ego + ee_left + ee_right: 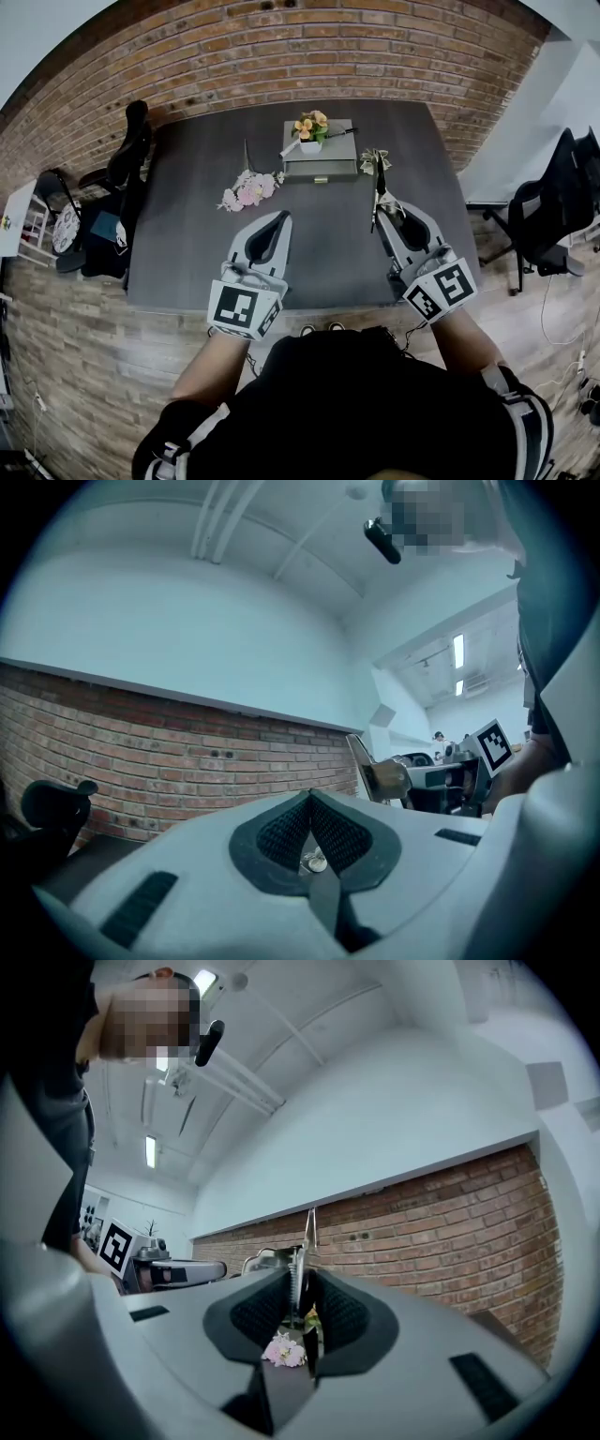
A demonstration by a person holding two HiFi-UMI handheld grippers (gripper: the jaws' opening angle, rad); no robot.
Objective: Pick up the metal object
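Observation:
The metal object [379, 183] is a thin, flat, blade-like piece, lifted above the right side of the dark table [187, 253]. My right gripper [382, 208] is shut on its lower end. In the right gripper view the metal object [300, 1269] stands upright between the pads, and its tip rises above the jaws. My left gripper [279, 217] hovers over the table's front middle, shut with nothing held. In the left gripper view the left gripper [311, 799] has its pads meeting, and the right gripper with the metal object [373, 769] shows to the right.
A grey box [321, 161] at the table's far middle carries a pot of orange flowers [310, 127]. Pink flowers [248, 187] lie left of it, and a small dried bunch [375, 159] to its right. Office chairs stand at the left [131, 150] and right [553, 216]. A brick wall runs behind.

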